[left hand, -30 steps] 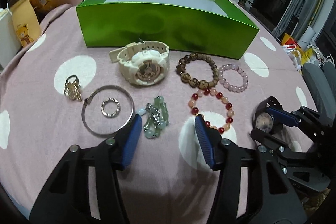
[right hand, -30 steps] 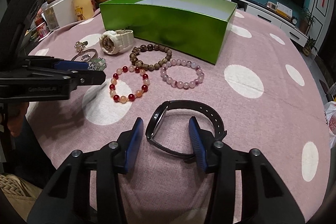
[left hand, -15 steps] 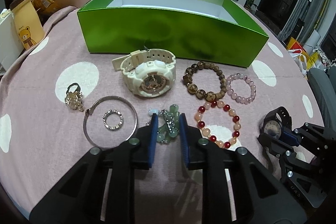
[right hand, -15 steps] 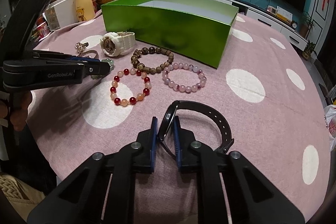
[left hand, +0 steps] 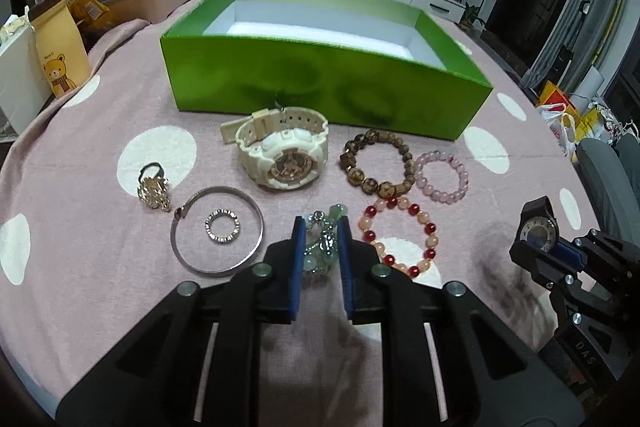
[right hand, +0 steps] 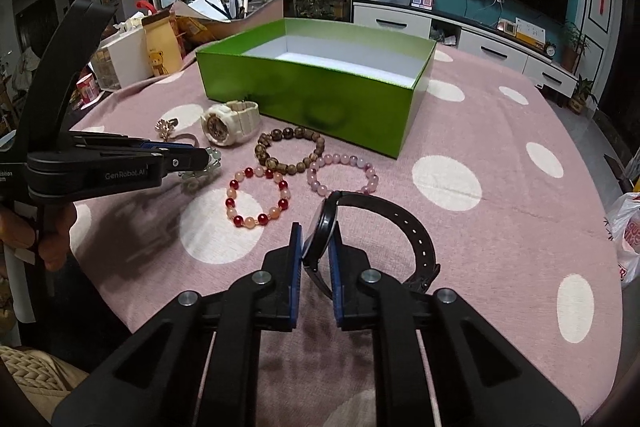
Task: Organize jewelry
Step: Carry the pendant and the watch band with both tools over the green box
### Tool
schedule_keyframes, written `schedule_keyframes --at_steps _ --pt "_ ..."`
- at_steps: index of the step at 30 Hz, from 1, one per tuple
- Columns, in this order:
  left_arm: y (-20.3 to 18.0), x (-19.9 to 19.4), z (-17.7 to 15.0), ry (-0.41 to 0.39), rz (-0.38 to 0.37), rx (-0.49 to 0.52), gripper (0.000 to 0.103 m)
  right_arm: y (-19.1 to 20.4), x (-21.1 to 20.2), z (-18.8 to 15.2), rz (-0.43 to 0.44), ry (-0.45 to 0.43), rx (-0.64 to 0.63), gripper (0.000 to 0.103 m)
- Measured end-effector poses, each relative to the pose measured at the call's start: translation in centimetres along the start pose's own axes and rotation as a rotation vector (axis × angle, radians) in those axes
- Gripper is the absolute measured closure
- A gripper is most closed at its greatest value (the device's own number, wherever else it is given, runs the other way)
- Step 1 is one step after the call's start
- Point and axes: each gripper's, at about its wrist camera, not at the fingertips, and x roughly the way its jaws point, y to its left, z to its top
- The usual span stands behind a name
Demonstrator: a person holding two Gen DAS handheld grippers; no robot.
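Note:
My left gripper (left hand: 322, 223) has its blue pads pressed on a green bead bracelet (left hand: 320, 253) lying on the pink dotted cloth, and its jaws are still closing. My right gripper (right hand: 316, 227) is shut on the case of a black watch (right hand: 400, 215), which stands on edge with its strap curving off to the right. An open green box (left hand: 320, 91) with a white inside stands behind the jewelry. In front of it lie a cream watch (left hand: 286, 157), a brown bead bracelet (left hand: 376, 163), a lilac bracelet (left hand: 442, 177) and a red-and-peach bracelet (left hand: 400, 235).
Left of my left gripper lie a silver bangle (left hand: 258, 217) with a small sparkly ring (left hand: 210, 227) inside it, and a gold ring (left hand: 152, 189). A bear-print bag (left hand: 60, 55) and desk clutter crowd the far left. A person's hand (right hand: 52, 239) holds the left gripper.
Both grippers went from open to shut: the left on the green bead bracelet, the right on the black watch. The right one has since lifted a little with the watch.

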Motion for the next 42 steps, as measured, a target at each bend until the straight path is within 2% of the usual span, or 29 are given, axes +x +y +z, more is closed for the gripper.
schedule_keyframes --at_steps 17,26,36,42 --pt "0.2 -4.5 2.4 -0.113 -0.028 0.004 0.088 0.1 -2.0 2.2 -0.002 -0.071 0.006 0.090" --pt "0.5 -6.1 6.0 -0.191 -0.013 0.022 0.088 -0.5 -2.2 5.9 -0.009 -0.141 -0.006 0.090" --pt "0.8 -3.8 12.9 -0.223 0.015 0.038 0.088 -2.3 0.3 12.4 -0.016 -0.226 0.031 0.090" --pt "0.8 -0.8 16.4 -0.204 0.046 0.034 0.088 -3.1 3.8 15.6 -0.030 -0.221 0.039 0.090"
